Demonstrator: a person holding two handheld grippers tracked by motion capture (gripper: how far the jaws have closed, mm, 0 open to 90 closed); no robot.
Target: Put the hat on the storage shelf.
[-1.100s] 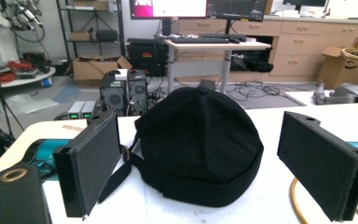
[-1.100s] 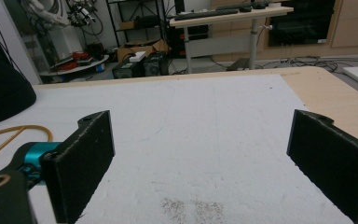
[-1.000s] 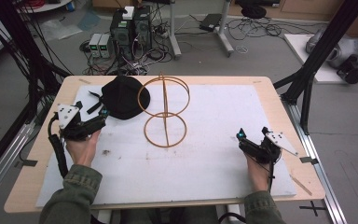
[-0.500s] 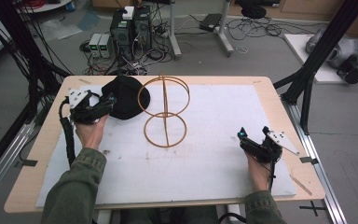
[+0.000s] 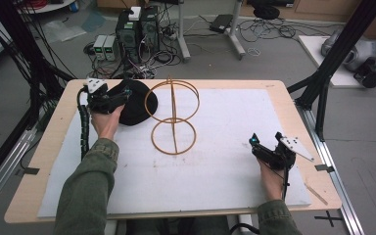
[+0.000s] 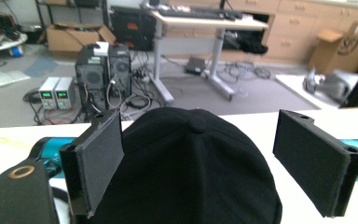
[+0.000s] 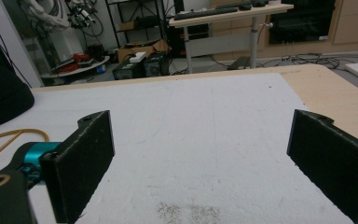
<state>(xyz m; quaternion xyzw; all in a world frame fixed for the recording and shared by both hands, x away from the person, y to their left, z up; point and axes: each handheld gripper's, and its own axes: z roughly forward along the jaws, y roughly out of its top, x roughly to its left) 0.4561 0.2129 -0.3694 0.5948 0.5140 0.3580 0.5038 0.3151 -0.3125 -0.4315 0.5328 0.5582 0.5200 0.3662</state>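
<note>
The left gripper (image 6: 200, 168) gapes wide astride the black cap (image 6: 186, 172) — nothing clamped; the right gripper (image 7: 205, 163) rests wide apart, empty.

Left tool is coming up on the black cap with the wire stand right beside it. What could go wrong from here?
1. The left tool has its jaws open on either side of the black cap; closing on the soft crown may pinch only loose fabric and slip.
2. The wire stand stands right against the cap; lifting or dragging the cap sideways could snag a ring and tip the stand.
3. The right tool rests open, far off, too far to steady the stand.
</note>
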